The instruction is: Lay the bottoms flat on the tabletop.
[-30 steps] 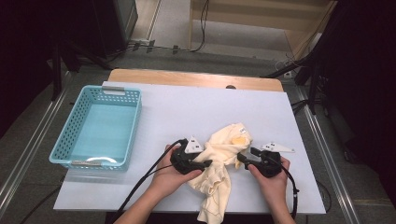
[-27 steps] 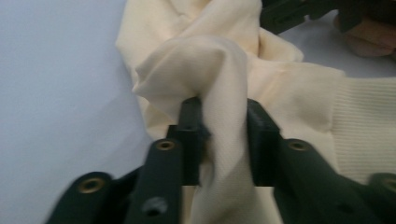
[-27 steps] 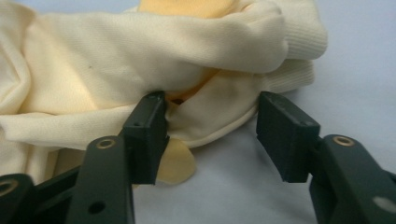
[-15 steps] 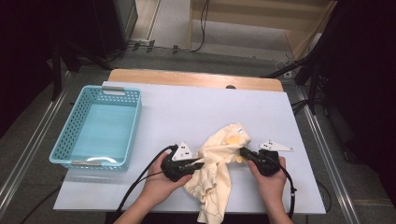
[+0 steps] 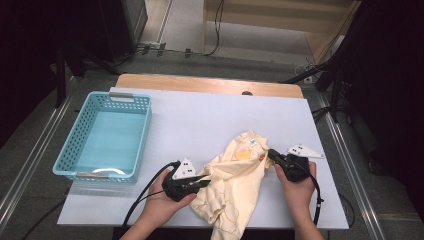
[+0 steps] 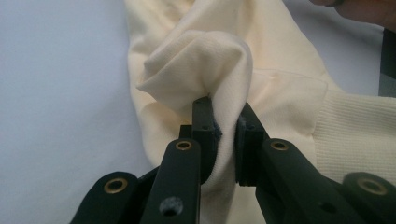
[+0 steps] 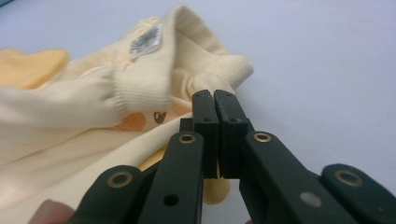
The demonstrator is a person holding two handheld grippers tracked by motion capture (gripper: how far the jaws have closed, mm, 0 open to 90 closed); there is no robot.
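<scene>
Right now I have both claws clamped on the crumpled pale-yellow knit garment (image 5: 235, 185) lying on the white table top (image 5: 210, 120). My left gripper (image 5: 204, 181) has just been closing, and in the left gripper view its jaws pinch a raised fold of the garment (image 6: 205, 70), the cloth bunching up directly above the pads (image 6: 212, 130). My right gripper (image 5: 270, 153) has also just been closing; in the right gripper view its jaws meet face to face, and whatever thin edge of the garment (image 7: 84, 116) sits between them is hidden behind the tips, so I judge the grip by the cloth drawn up against them. A ribbed cuff and a small white label (image 7: 145, 38) lie just beyond that claw, the print unreadable. The garment's lower end is cut off at the table's near edge. Well to the left of my left gripper sits the light-blue plastic lattice basket (image 5: 75, 150).
</scene>
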